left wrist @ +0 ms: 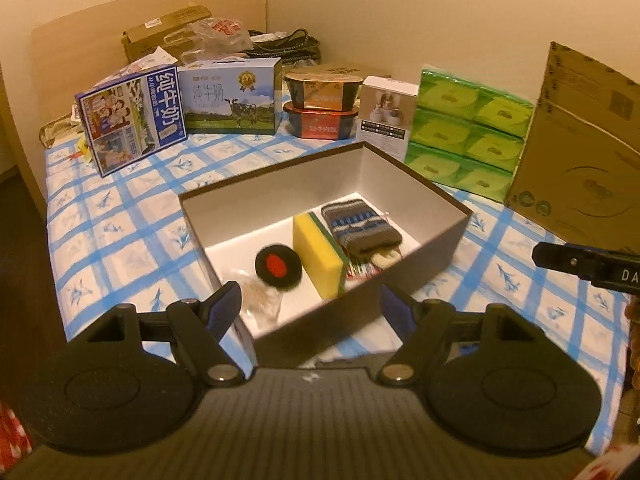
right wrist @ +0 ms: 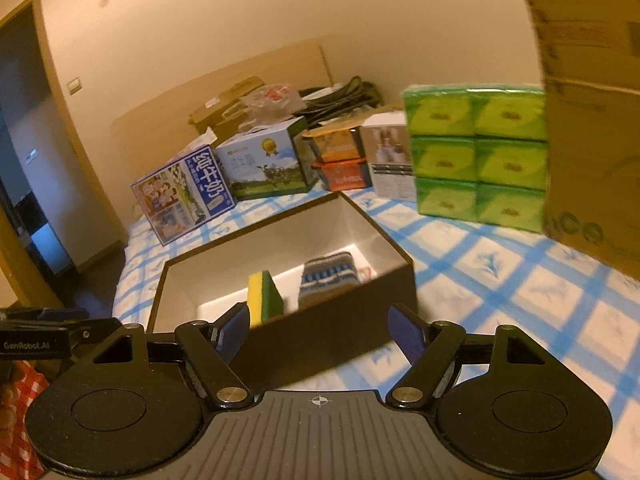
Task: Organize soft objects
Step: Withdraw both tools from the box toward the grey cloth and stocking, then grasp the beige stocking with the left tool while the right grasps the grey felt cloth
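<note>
Sponge [left wrist: 316,256], knit pouch [left wrist: 360,226] and pom-pom [left wrist: 278,266] lie boxed [left wrist: 424,264]; my left claw [left wrist: 310,312] and right claw [right wrist: 318,334] hang released, empty; apparently little remains.

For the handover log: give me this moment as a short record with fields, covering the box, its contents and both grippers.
surface: blue checked cloth
container: open brown box, no lid on it
contents: yellow-green sponge on edge; knitted striped pouch beside it; black round pad with red centre; pale packet, blurred
left gripper: open, empty
right gripper: open, empty, before the box's near wall
behind box: green tissue packs, milk cartons
</note>
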A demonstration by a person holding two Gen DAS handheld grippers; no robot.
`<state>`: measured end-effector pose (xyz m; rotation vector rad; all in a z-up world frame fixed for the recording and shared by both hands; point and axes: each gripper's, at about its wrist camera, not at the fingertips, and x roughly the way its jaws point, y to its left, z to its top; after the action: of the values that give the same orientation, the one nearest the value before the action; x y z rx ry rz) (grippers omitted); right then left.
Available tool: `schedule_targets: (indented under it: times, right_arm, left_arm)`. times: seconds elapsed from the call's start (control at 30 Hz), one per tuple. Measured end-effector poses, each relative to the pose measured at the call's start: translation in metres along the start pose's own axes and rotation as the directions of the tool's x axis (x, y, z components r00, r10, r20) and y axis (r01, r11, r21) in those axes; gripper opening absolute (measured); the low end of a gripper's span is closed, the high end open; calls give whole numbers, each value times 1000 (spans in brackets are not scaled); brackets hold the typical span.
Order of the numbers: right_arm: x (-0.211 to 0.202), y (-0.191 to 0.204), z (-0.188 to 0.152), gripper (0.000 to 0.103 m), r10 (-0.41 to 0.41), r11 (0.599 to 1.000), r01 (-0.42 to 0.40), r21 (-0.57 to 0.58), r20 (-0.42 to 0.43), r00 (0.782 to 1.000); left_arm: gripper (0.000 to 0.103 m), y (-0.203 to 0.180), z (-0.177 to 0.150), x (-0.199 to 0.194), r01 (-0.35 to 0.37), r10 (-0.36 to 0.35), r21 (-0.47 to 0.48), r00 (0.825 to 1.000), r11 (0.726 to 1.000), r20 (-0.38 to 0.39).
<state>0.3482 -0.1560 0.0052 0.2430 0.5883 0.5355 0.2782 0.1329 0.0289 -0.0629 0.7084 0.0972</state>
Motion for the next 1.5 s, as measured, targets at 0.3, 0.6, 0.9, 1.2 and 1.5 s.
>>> schedule_targets:
  times: [0.3, 0.6, 0.9, 1.2, 1.5]
  right_arm:
    - [-59, -6, -41, 76, -34, 998, 36, 60, -33, 999]
    - [-95, -14, -82, 76, -86, 993, 92, 69, -88, 992]
    - [-106, -21, -106, 76, -112, 989, 123, 82, -126, 986]
    - [-93, -21, -124, 76, -118, 989, 131, 68, -176, 977]
    - [-69, -19, -134, 76, -117, 991, 129, 39, -223, 968]
  left_arm:
    - [75, -10, -41, -44, 19, -20, -19, 1000, 1000, -15]
    - [75, -26, -82, -60, 41, -42, -16, 997, 999, -70]
    - [75, -40, -109, -54, 47, -45, 8, 991, 999, -126]
    - [75, -54, -128, -33, 65, -58, 30, 981, 997, -186]
    - [75, -60, -134, -4, 74, -64, 38, 972, 997, -226]
